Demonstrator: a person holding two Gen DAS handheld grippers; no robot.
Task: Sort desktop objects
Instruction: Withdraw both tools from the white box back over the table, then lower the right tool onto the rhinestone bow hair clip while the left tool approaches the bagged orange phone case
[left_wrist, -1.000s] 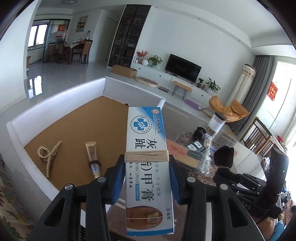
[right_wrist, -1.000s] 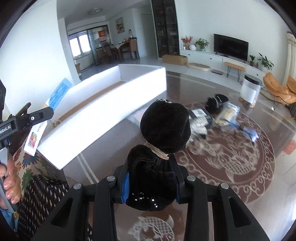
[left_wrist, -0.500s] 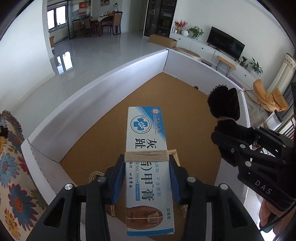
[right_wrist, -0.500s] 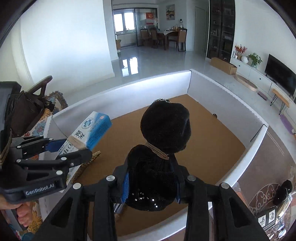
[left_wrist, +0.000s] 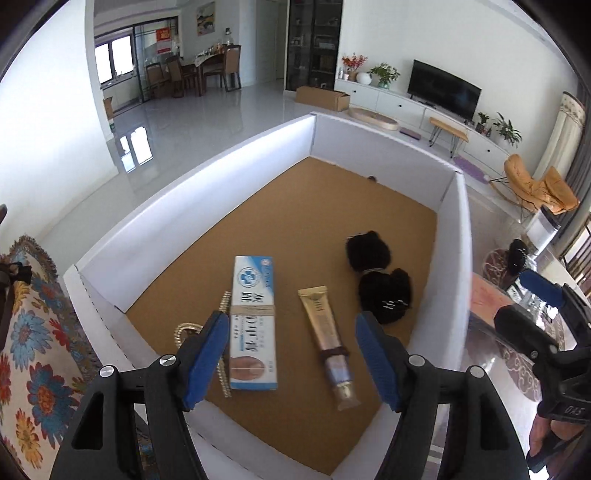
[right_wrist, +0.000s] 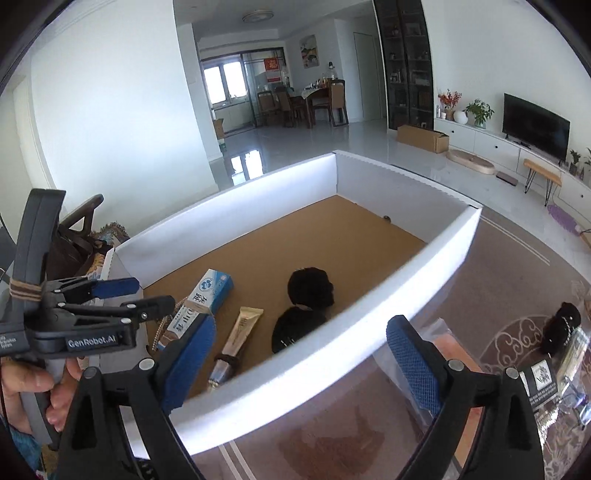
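Observation:
A white-walled box (left_wrist: 207, 177) with a cork floor holds a blue-and-white nail cream carton (left_wrist: 253, 321), a gold tube (left_wrist: 327, 339), a black velvet hair piece (left_wrist: 380, 280) and a gold hair claw (left_wrist: 184, 332), partly hidden. My left gripper (left_wrist: 291, 362) hangs above the carton and tube, jaws opening, pads touching nothing. My right gripper (right_wrist: 301, 365) is over the box's near wall (right_wrist: 332, 354), jaws opening wide and empty. From the right wrist view the carton (right_wrist: 207, 299), tube (right_wrist: 242, 336), hair piece (right_wrist: 306, 302) and left gripper (right_wrist: 144, 293) show inside the box.
Right of the box, a glass table over a patterned rug carries clear packets (right_wrist: 543, 376), another black hair piece (right_wrist: 561, 325) and a pinkish pack (left_wrist: 484, 295). A floral cloth (left_wrist: 33, 332) lies left of the box. A hand (right_wrist: 29, 387) holds the left gripper.
Both grippers have opened. The carton and the black hair piece left the jaws and now lie on the cork floor. The right gripper has drawn back over the box's near wall.

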